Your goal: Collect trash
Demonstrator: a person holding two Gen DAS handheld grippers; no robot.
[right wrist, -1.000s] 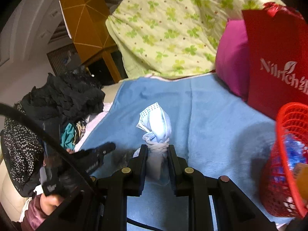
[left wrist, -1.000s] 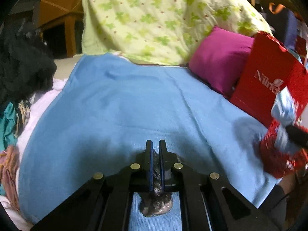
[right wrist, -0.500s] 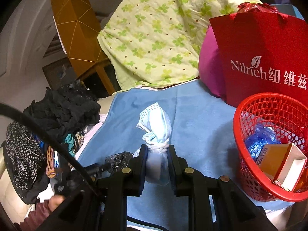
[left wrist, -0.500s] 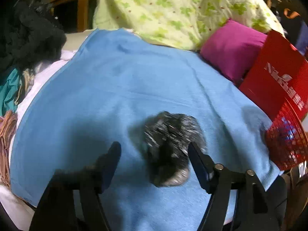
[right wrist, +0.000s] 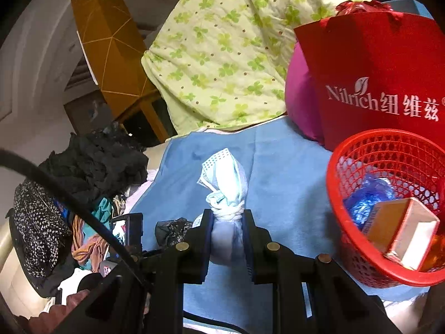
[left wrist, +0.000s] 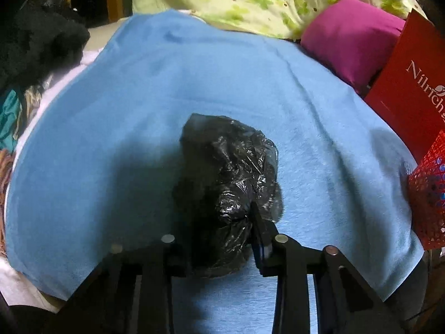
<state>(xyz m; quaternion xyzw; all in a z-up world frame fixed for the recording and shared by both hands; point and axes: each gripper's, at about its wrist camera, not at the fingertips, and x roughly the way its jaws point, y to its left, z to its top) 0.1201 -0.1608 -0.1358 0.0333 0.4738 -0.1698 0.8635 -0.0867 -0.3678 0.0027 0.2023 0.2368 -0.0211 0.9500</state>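
Left wrist view: the left gripper [left wrist: 222,239] points down at a crumpled black plastic bag [left wrist: 230,183] lying on the blue blanket [left wrist: 139,105]. Its jaws are closing around the bag's near end, and I cannot tell whether the pads press it yet. A red basket [left wrist: 429,197] shows at the right edge.

Right wrist view: the right gripper [right wrist: 227,231] is clenched on a knotted face mask [right wrist: 226,183], held above the blanket just left of the red basket, which contains a small box [right wrist: 400,231] and a blue wrapper [right wrist: 367,197]. A red paper bag [right wrist: 375,78] stands behind.
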